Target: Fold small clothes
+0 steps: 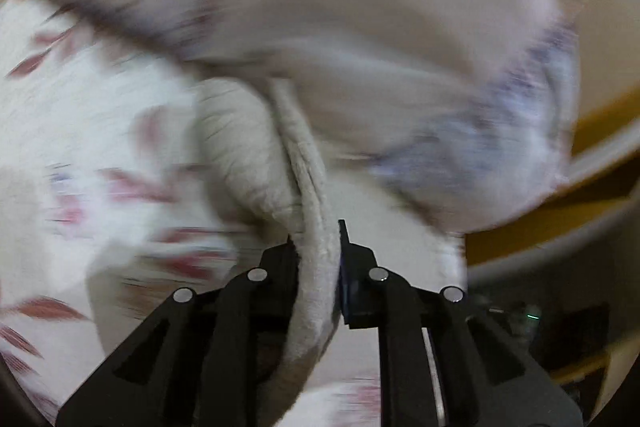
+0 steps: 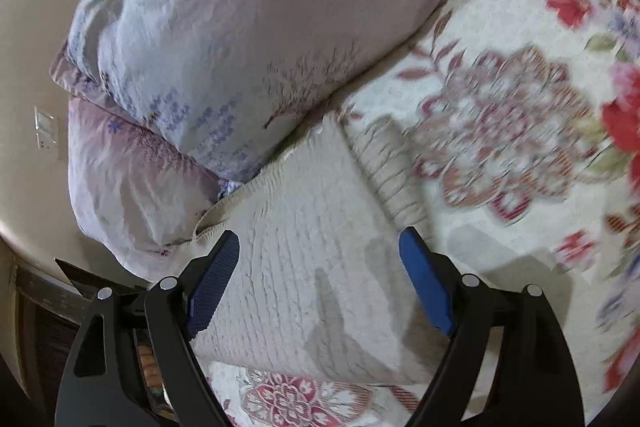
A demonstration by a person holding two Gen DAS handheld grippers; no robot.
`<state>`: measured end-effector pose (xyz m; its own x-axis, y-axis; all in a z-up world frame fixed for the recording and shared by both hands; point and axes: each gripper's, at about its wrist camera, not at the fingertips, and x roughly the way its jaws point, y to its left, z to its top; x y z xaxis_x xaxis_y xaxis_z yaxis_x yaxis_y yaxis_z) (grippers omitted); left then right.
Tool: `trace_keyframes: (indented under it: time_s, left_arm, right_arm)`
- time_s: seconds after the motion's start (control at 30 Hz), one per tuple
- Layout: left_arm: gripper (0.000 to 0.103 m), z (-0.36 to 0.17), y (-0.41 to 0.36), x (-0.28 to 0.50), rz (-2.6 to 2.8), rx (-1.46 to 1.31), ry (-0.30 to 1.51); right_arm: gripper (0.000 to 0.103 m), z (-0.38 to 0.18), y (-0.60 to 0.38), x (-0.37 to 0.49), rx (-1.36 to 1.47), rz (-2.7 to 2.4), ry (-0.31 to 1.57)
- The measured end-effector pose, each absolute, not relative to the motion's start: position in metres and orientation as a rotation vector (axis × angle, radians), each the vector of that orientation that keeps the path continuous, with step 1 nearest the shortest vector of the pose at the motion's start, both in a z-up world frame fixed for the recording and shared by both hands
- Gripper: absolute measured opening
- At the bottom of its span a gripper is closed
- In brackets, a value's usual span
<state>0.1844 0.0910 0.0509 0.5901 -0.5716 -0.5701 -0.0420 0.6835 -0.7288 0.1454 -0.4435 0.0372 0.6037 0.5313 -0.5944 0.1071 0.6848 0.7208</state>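
Note:
A small cream knitted garment (image 2: 316,247) lies on the floral bedspread (image 2: 500,131), partly folded, with a ribbed cuff (image 2: 390,167) at its right edge. My right gripper (image 2: 320,259) is open just above it, blue pads on either side of the cloth. My left gripper (image 1: 318,247) is shut on a thick cream edge of the same garment (image 1: 308,211), which hangs down between the fingers. The left wrist view is blurred by motion.
Two pale lilac pillows (image 2: 224,27) lie stacked at the head of the bed, right behind the garment, and show in the left wrist view (image 1: 360,47). A beige wall with a socket plate (image 2: 46,129) is at left. A wooden bed frame (image 1: 592,187) shows at right.

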Motion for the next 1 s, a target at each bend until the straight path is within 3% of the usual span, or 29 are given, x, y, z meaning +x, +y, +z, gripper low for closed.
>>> trace_keyframes:
  time_s: [0.2, 0.3, 0.37, 0.43, 0.5, 0.7, 0.77, 0.83, 0.87, 0.9, 0.97, 1.0]
  left_arm:
    - [0.015, 0.102, -0.075, 0.213, -0.734, -0.747, 0.867]
    - [0.026, 0.087, -0.164, 0.231, -0.892, -0.712, 0.993]
    - [0.029, 0.077, -0.182, 0.231, -0.912, -0.729, 1.053]
    - [0.068, 0.077, -0.164, 0.224, -0.863, -0.728, 1.006]
    - [0.080, 0.077, -0.124, 0.212, -0.694, -0.670, 0.937]
    - [0.080, 0.027, -0.086, 0.220, -0.463, -0.549, 1.135]
    - [0.081, 0.011, -0.096, 0.217, -0.480, -0.503, 1.190]
    - [0.083, 0.001, -0.114, 0.217, -0.490, -0.477, 1.202]
    - [0.084, 0.000, -0.121, 0.217, -0.497, -0.484, 1.172]
    - [0.070, -0.001, -0.127, 0.219, -0.512, -0.488, 1.149]
    - [0.055, -0.006, -0.131, 0.222, -0.545, -0.526, 1.149]
    - [0.040, -0.002, -0.130, 0.222, -0.564, -0.527, 1.137]
  right_arm:
    - [0.084, 0.048, -0.491, 0.141, 0.827, 0.220, 0.853]
    - [0.084, 0.045, -0.500, 0.150, 0.849, 0.214, 0.867]
    - [0.089, 0.037, -0.506, 0.161, 0.877, 0.235, 0.918]
    - [0.096, 0.032, -0.503, 0.167, 0.887, 0.264, 0.963]
    - [0.098, 0.025, -0.498, 0.174, 0.894, 0.296, 1.002]
    - [0.095, -0.003, -0.470, 0.198, 0.871, 0.381, 1.129]
    - [0.078, -0.009, -0.458, 0.203, 0.830, 0.391, 1.151]
    - [0.042, -0.008, -0.447, 0.204, 0.785, 0.395, 1.143]
    - [0.033, -0.009, -0.445, 0.202, 0.785, 0.386, 1.145]
    - [0.031, -0.008, -0.445, 0.201, 0.802, 0.392, 1.135]
    - [0.029, 0.003, -0.440, 0.194, 0.807, 0.404, 1.095]
    - [0.028, 0.010, -0.436, 0.192, 0.800, 0.417, 1.077]
